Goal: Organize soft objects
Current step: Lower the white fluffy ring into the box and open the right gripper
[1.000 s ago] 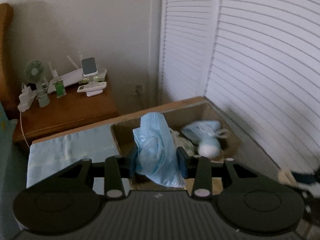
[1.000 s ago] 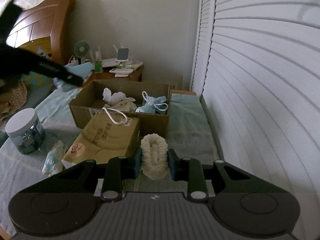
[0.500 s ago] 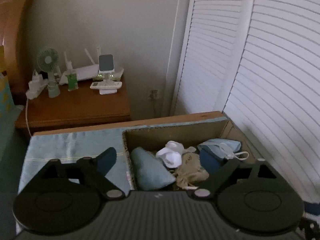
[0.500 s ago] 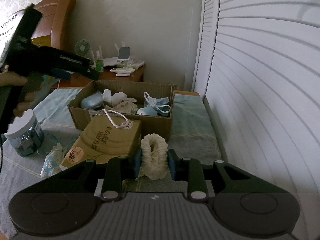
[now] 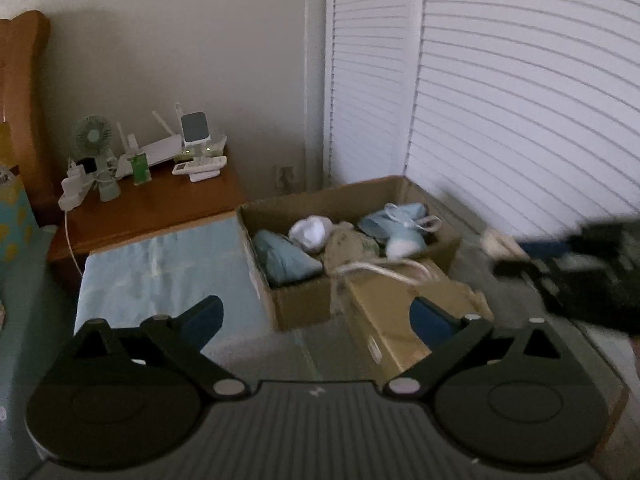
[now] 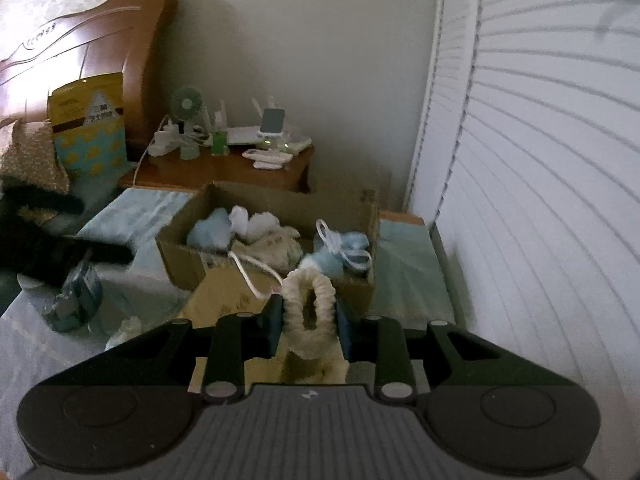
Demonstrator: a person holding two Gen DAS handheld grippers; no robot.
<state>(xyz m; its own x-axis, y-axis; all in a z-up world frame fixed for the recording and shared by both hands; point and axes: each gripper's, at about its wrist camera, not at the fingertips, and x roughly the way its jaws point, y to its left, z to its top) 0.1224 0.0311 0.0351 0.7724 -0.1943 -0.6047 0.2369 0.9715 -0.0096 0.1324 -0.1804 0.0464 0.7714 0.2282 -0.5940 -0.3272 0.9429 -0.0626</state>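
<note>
An open cardboard box [image 5: 320,200] [image 6: 180,256] sits on the bed with soft things in it: a folded blue cloth [image 5: 284,260] [image 6: 208,232], a white bundle [image 5: 310,228] and light blue booties [image 5: 400,224]. My left gripper [image 5: 316,312] hangs short of the box; its jaws are opening wide with nothing between them. My right gripper [image 6: 309,316] is shut on a cream fluffy ring [image 6: 308,308], held in front of the box. In the left wrist view the right gripper [image 5: 580,264] shows as a dark blur at the right.
A flat tan carton with a white cord handle [image 5: 400,300] [image 6: 228,296] leans against the box's near side. A wooden nightstand [image 5: 160,208] carries a small fan and a router. White louvred doors [image 6: 540,200] run along the right. A dark jar [image 6: 74,296] stands at the left.
The left gripper let the blue cloth drop into the box, spread wide and drew back. The right gripper carried the cream ring up and closer to the box.
</note>
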